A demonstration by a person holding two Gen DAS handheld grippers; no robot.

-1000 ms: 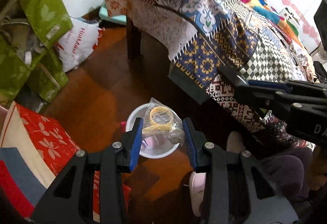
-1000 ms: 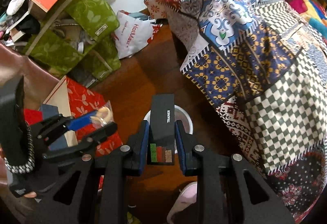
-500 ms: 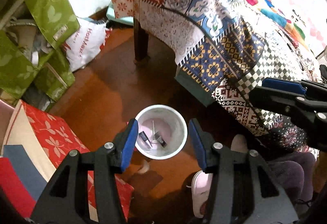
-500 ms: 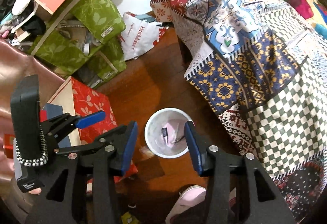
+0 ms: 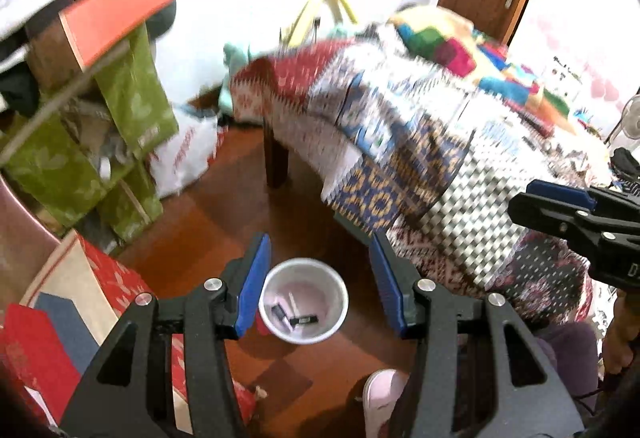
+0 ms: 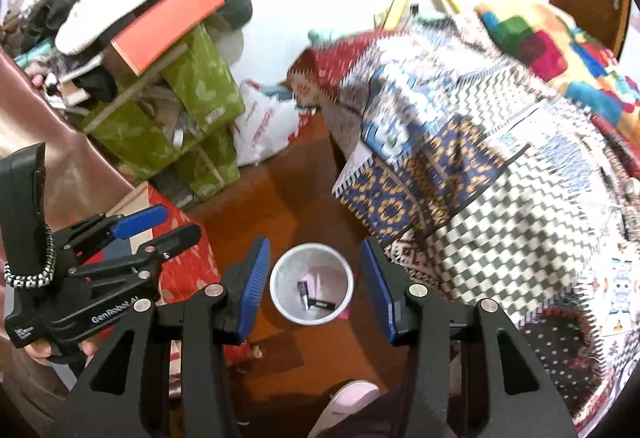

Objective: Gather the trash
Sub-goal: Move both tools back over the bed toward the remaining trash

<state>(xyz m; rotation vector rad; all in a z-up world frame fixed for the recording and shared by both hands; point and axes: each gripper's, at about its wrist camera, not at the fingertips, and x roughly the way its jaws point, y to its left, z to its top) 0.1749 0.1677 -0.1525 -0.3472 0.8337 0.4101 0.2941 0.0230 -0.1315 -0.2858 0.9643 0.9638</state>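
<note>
Both tools hang over a white bin point(image 5: 304, 304) that stands on the wooden floor point(image 5: 208, 238) beside the quilt-draped worktop point(image 5: 440, 142). The left tool point(image 5: 318, 288) is released, blue pads spread wide with nothing between them; the right tool point(image 6: 316, 290) is spread and bare too. In the bin lie the black carton point(image 6: 322, 304) and a couple of smaller dark scraps. A second ago the left tool pinched a clear bag with a yellow ring inside and the right one clamped that carton; both were let go half a second back, and now both tools sit higher and tip up toward the room. The bag does not show inside the bin; a pale scrap point(image 5: 261, 393) lies on the floor near it, too small to name. I'd judge such litter light: the film limp and slippery, best nipped at a bunched fold, the carton stiff, best taken across its narrow faces.
</note>
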